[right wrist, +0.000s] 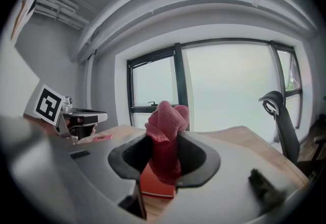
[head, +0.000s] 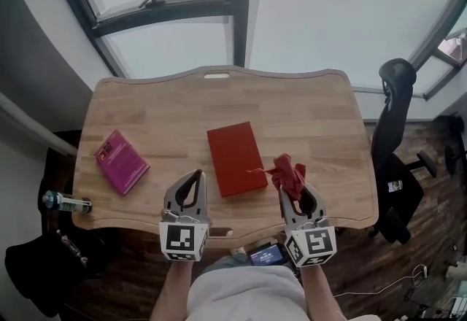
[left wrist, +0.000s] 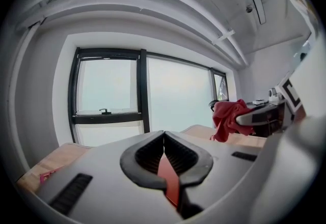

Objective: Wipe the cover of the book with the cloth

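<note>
A red book lies flat at the middle of the wooden table. My right gripper hovers just off the book's near right corner, shut on a crumpled red cloth that sticks up out of its jaws. In the right gripper view the cloth fills the gap between the jaws, with the book below. My left gripper is held near the book's near left corner, shut, with nothing in it. In the left gripper view its jaws meet, and a strip of the book shows behind them.
A magenta book lies at the table's left side. A plastic bottle sits off the table's left near corner. A black office chair stands to the right. Large windows lie beyond the far edge.
</note>
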`<state>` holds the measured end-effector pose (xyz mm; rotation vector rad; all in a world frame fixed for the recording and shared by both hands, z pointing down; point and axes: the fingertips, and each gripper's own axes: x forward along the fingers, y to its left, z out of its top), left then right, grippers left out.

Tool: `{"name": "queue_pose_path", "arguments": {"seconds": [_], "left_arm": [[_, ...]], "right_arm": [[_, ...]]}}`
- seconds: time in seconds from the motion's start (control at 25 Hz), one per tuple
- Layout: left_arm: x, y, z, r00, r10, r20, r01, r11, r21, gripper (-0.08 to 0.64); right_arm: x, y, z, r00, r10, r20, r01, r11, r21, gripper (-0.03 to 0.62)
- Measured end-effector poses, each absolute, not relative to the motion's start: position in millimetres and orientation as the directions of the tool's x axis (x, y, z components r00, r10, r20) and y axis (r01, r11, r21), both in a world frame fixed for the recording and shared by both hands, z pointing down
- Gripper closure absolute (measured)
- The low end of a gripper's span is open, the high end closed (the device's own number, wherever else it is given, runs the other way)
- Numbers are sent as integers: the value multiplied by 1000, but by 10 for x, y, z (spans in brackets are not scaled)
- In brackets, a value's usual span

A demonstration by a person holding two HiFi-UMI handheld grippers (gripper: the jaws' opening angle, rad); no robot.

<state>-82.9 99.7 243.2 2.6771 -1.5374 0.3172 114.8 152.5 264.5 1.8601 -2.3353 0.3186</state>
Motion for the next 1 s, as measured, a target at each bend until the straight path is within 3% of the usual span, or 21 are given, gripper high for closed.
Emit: {"name": "queue_pose_path", "arguments": {"seconds": [1.0], "left_arm": [[-735, 519, 2863, 474, -843, 255, -867, -497, -34, 546]], "right_arm": [[1142, 1102, 3007, -272, -908, 319, -962, 258, -87, 449]]}}
